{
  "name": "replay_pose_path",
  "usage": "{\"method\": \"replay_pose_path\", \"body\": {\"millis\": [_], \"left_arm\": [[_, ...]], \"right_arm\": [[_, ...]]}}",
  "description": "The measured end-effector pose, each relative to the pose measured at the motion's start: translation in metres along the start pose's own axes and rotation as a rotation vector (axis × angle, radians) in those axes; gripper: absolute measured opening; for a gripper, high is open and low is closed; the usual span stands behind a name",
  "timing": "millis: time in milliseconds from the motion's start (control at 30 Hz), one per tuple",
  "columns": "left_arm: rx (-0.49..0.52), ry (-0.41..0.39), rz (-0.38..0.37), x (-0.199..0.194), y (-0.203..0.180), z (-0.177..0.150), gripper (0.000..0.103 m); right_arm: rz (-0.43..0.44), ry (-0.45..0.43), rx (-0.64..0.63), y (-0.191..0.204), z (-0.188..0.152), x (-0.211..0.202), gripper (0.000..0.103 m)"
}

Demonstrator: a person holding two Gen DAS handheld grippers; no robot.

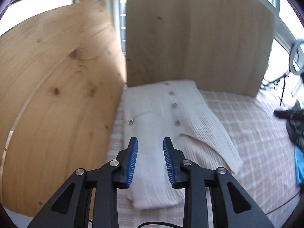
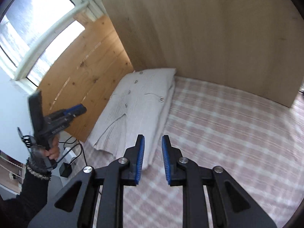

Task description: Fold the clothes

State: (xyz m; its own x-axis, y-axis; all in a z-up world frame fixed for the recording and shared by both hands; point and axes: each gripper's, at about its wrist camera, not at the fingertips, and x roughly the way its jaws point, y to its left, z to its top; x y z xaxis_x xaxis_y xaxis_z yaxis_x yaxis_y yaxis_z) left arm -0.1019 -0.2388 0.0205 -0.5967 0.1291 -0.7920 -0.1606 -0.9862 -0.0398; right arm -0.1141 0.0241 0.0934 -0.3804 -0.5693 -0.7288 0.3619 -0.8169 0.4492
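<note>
A cream ribbed cardigan point(image 1: 167, 125) with metal buttons lies folded lengthwise on the pink checked cloth point(image 1: 256, 133), against the wooden boards in the far corner. My left gripper point(image 1: 150, 142) is open and empty, held just above the cardigan's near end. In the right wrist view the cardigan point(image 2: 140, 104) lies ahead and left. My right gripper point(image 2: 153, 139) is open and empty above the cardigan's near right edge. The left gripper point(image 2: 76, 110) also shows there, raised at the left in a gloved hand.
A pine board point(image 1: 57, 95) stands on the left and a paler wooden panel point(image 1: 199, 38) at the back. Dark and blue items point(image 1: 298, 142) lie at the right edge. Cables and a black adapter point(image 2: 65, 169) lie below the table's left side. Windows are behind.
</note>
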Motion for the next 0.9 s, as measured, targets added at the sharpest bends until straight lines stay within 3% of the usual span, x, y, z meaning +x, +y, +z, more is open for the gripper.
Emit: {"method": "replay_pose_path", "body": {"millis": [133, 200, 367, 467, 533, 633, 667, 800, 900], "left_arm": [[-0.058, 0.062, -0.038, 0.023, -0.007, -0.026, 0.028], [-0.104, 0.096, -0.04, 0.034, -0.002, -0.041, 0.025], [-0.154, 0.144, -0.038, 0.044, 0.001, -0.065, 0.025], [-0.196, 0.157, -0.054, 0.033, 0.0, -0.074, 0.025], [-0.206, 0.155, -0.044, 0.017, -0.003, -0.082, 0.025], [-0.207, 0.111, -0.034, -0.022, -0.012, -0.091, 0.03], [-0.212, 0.087, -0.031, -0.039, -0.014, -0.092, 0.037], [-0.219, -0.016, -0.015, -0.105, -0.022, -0.092, 0.051], [-0.205, -0.088, 0.02, -0.145, -0.035, -0.096, 0.064]], "right_arm": [[-0.001, -0.081, 0.042, -0.001, -0.021, -0.031, 0.02], [-0.009, -0.073, -0.004, 0.021, -0.026, -0.014, 0.02], [-0.107, 0.036, -0.154, 0.073, -0.027, 0.076, 0.02], [-0.196, 0.145, -0.102, 0.068, -0.033, 0.124, 0.02], [-0.197, 0.207, -0.059, 0.059, -0.046, 0.132, 0.02], [-0.209, 0.232, -0.054, 0.057, -0.064, 0.102, 0.02], [-0.211, 0.237, -0.05, 0.057, -0.069, 0.089, 0.02], [-0.243, 0.124, -0.059, 0.066, -0.087, 0.011, 0.023], [-0.262, 0.01, -0.076, 0.079, -0.103, -0.047, 0.039]]}}
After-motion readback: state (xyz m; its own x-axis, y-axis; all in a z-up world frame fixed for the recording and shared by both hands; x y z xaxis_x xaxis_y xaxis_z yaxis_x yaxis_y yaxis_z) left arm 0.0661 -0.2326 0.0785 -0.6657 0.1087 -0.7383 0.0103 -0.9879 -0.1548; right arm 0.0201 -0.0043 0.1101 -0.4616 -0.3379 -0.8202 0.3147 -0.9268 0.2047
